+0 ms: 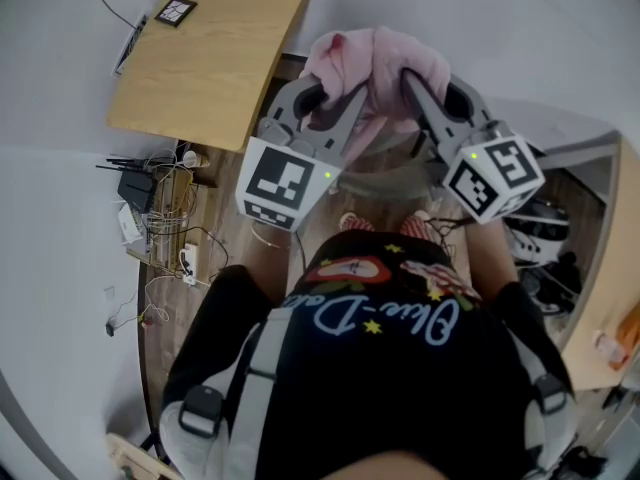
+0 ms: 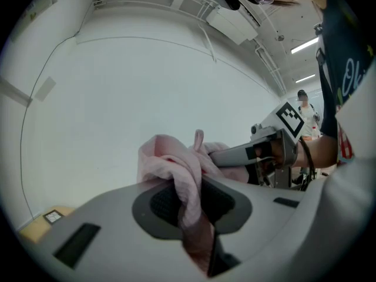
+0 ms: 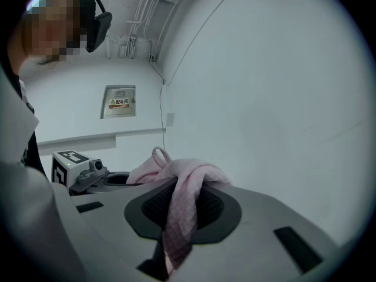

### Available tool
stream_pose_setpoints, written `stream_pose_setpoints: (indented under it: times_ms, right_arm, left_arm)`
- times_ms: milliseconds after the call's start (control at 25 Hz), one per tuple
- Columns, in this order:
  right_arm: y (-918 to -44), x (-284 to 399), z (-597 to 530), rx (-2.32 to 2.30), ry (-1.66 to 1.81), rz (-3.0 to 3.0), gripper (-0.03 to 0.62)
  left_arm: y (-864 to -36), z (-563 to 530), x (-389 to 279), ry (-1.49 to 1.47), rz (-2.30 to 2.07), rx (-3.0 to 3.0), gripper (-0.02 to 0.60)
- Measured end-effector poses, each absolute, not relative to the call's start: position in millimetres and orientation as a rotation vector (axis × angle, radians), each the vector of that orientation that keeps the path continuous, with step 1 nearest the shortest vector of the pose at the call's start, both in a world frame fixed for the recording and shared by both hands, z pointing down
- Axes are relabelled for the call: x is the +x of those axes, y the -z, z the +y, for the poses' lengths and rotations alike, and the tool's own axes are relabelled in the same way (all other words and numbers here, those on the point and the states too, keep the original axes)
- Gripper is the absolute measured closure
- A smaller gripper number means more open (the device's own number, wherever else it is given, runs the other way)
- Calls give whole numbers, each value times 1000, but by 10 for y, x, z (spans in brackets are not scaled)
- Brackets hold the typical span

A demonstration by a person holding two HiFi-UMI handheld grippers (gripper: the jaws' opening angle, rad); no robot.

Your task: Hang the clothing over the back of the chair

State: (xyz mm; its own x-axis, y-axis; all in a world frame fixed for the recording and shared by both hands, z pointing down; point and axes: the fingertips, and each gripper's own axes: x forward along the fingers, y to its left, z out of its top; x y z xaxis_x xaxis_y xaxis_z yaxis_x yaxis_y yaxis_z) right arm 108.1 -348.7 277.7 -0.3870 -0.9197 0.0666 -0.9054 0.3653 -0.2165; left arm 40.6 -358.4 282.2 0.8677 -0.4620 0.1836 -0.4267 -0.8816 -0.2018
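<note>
The left hand-held gripper (image 2: 191, 201) and the right hand-held gripper (image 3: 182, 207) are each clamping a fold of the pink clothing (image 1: 375, 58), holding it bunched in the air between them, right of the wooden table (image 1: 210, 48). Judging by this, the hanging itself is not yet happening, and no chair back is showing clearly.

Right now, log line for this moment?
left tongs: shut on pink garment | right tongs: shut on pink garment | status: bunched, not yet hung

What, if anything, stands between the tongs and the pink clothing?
Nothing visible does. The left tongs and the right tongs each pinch a fold of the pink clothing.
</note>
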Motion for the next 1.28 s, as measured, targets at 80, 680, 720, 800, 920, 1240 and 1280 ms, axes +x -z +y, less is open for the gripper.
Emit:
stream_pose_setpoints:
  times_ms: [80,680,720,800,920,1240,1280]
  right_arm:
    - [-2790,1150,-3492,-1678,352,2562,542]
    - [-3245,1585,-3276,-1419,542,2748,542]
    - [-3277,1602,-3248,-1407,556,2759,542]
    - [-3331,1666,-3143,-1384,579,2777,542]
    - [-3449,1777,-3004,-1356,613,2786,542]
    - [-3616,1874,-2833,-1275,711,2815,542]
    - [-3643,1906,-2795,-1264,723,2816,542]
  left_arm:
    - [-2842,-3575,471,348,723,-2890,511]
    - [-3330,-3230,858,459,1006,-2960,511]
    - [-3358,-3196,872,470,1020,-2964,511]
    - [-3409,-3085,929,487,1040,-2970,511]
    - [-3526,-2938,1033,514,1056,-2974,511]
    - [-3695,-2733,1124,584,1116,-2980,511]
    - [-3718,-2690,1154,589,1126,-2978,511]
